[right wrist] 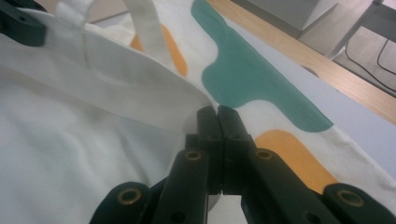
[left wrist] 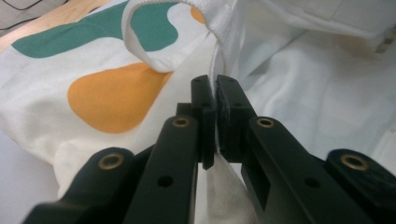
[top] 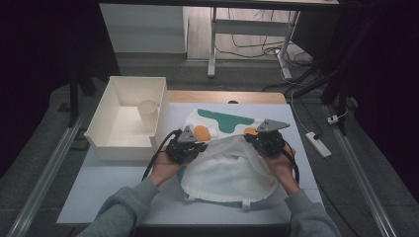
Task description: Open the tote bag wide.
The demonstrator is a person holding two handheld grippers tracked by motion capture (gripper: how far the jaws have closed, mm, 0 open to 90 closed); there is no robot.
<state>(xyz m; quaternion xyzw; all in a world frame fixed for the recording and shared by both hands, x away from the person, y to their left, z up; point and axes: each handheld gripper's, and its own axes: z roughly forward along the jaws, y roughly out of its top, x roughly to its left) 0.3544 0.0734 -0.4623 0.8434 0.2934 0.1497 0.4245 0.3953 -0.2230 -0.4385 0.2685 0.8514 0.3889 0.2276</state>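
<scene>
Presently catalogued: one white cloth tote bag point(top: 228, 165) with green and orange printed shapes, lying on the bench point(top: 113, 190) in front of the person, its near part folded or lifted over the printed far part. Left gripper point(top: 193, 148): jaws pressed together on a thin edge of the bag's white fabric, as the left gripper view shows, with a looped handle point(left wrist: 148, 57) just beyond the tips. Right gripper point(top: 257, 139): jaws together on the bag's folded edge, beside the green print point(right wrist: 254, 81). Risks, judged from this state: each hold takes little cloth, near the very tips, so a pull outward or upward could let the hem slide free on one side; a slip on one side alone would leave the bag hanging skewed and the fold lost. Uneven pull between the two hands could also twist the fabric or drag the whole bag across the bench toward the white bin point(top: 114, 98), which stands at the bench's far left with a paper cup point(top: 147, 114) inside it. The loose handle could catch on a jaw. Pose: both forearms enter from the near edge in grey sleeves, hands point(top: 165, 169) low over the bench, grippers pointing forward and slightly inward, set apart at the bag's left and right sides, roughly level with one another.
</scene>
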